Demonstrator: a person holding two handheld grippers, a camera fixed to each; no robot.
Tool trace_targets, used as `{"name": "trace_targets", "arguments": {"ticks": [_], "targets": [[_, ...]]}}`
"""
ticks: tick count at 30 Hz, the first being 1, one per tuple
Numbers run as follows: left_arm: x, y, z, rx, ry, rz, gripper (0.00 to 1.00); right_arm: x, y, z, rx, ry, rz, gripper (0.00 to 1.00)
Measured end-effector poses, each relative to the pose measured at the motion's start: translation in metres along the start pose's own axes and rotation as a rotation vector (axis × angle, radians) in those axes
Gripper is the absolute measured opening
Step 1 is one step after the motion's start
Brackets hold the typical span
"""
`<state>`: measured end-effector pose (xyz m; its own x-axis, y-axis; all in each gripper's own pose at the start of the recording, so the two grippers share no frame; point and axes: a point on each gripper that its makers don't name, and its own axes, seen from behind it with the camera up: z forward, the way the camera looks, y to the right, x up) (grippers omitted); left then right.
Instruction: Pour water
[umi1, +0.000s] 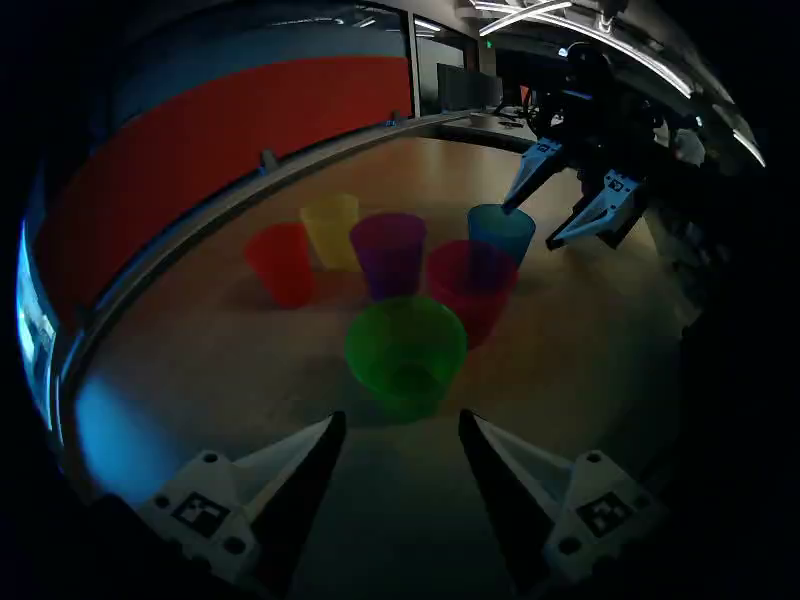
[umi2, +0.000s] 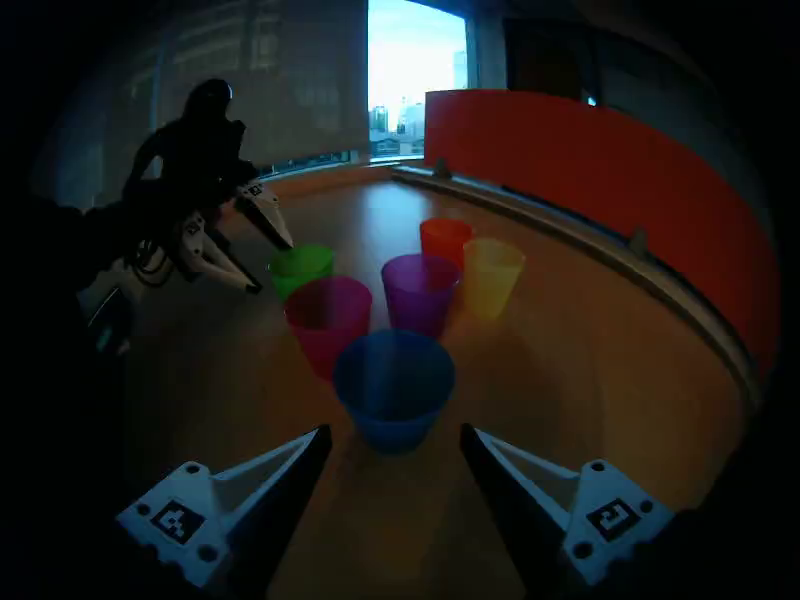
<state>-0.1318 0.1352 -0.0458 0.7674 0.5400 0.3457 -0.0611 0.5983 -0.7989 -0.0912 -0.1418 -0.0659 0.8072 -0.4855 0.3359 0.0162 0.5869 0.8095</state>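
— Where do your jaws stand?
— Both pairs wide apart, holding nothing. My left gripper (umi1: 400, 418) faces the green cup (umi1: 405, 355), my right gripper (umi2: 396, 432) the blue cup (umi2: 393, 390), both upright on the table (umi1: 600, 330).
— Water inside?
— Too dim to tell. The pink cup (umi1: 470, 290) stands between them.

Left gripper view: pink cup (umi1: 470, 290), just right of the purple cup (umi1: 388, 252), covers the lower part of the blue cup (umi1: 500, 232) behind it. Green cup (umi1: 405, 355), in front of the purple cup, hides part of the pink cup's base. Light too dim to tell whether any cup holds water.
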Motion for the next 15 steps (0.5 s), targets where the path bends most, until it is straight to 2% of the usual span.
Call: {"name": "trace_targets", "arguments": {"ticks": [8, 15], "targets": [[0.006, -0.001, -0.034, 0.094, 0.068, -0.025, 0.83, 0.01, -0.005, -0.026, -0.065, 0.082, 0.025, 1.0], [0.022, -0.007, -0.065, 0.21, 0.181, -0.079, 0.83, 0.023, -0.001, -0.05, -0.159, 0.161, 0.065, 1.0]]}}
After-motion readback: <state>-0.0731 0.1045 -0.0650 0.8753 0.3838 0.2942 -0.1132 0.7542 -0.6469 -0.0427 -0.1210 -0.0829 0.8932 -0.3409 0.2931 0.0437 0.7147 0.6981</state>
